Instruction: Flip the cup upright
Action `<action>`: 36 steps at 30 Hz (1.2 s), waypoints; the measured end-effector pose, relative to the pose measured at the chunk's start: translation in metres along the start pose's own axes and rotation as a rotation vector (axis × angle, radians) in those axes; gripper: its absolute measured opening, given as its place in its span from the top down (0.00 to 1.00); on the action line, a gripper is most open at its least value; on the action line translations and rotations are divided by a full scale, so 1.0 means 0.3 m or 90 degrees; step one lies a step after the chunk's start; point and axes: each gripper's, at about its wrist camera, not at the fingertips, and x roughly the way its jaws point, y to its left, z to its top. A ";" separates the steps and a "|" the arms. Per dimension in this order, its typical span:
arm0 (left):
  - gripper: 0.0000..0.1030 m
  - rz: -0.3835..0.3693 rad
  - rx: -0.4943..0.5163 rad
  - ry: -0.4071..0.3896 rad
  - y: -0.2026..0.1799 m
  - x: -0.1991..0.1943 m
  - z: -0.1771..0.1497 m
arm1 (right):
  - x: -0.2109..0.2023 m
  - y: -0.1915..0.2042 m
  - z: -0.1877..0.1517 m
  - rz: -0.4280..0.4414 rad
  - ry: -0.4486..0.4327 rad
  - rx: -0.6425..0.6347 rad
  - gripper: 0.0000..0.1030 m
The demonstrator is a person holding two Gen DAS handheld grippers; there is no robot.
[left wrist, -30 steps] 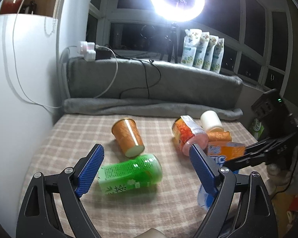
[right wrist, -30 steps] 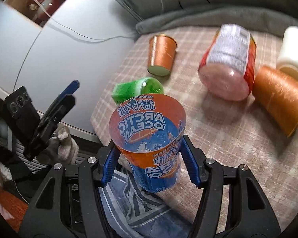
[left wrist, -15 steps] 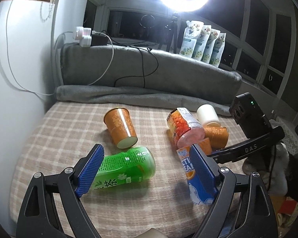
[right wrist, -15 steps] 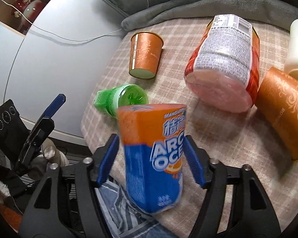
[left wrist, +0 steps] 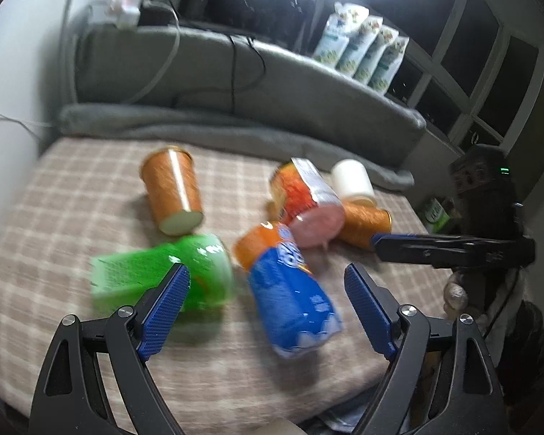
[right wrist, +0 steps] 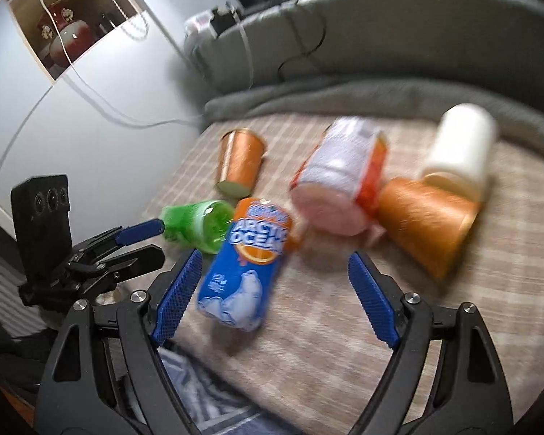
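A blue and orange Arctic Ocean cup (left wrist: 286, 286) stands tilted on the checked cloth near its front edge, blurred by motion; it also shows in the right wrist view (right wrist: 246, 264). My right gripper (right wrist: 272, 297) is open, its fingers apart, with the cup just inside the left finger and not held. My left gripper (left wrist: 266, 308) is open and empty, with the cup between and beyond its fingers. The right gripper shows side-on in the left wrist view (left wrist: 435, 250).
On the checked cloth (left wrist: 72, 188) lie a green cup (left wrist: 163, 275), an orange cup (left wrist: 172, 188), a red and pink noodle tub (left wrist: 308, 203), a second orange cup (left wrist: 362, 221) and a white cup (left wrist: 353, 181). A grey blanket (left wrist: 235, 130) runs along the back.
My right gripper has opened and let go of the blue and orange cup, which now stands on the cloth. The right gripper has drawn back. The left gripper has moved closer to the cups.
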 end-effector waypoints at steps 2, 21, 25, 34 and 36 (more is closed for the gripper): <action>0.16 -0.014 -0.011 0.019 -0.007 0.030 0.001 | -0.047 0.003 -0.021 -0.031 -0.027 -0.006 0.17; 0.28 -0.011 -0.068 0.178 -0.046 0.296 0.063 | -0.176 -0.071 -0.109 -0.066 -0.096 0.032 0.17; 0.28 0.006 -0.067 0.209 -0.046 0.354 0.075 | -0.177 -0.075 -0.117 -0.075 -0.100 0.029 0.17; 0.34 0.022 -0.066 0.260 -0.049 0.454 0.072 | -0.190 -0.107 -0.130 -0.085 -0.110 0.047 0.17; 0.34 0.022 -0.064 0.257 -0.045 0.450 0.067 | -0.196 -0.113 -0.131 -0.086 -0.114 0.050 0.17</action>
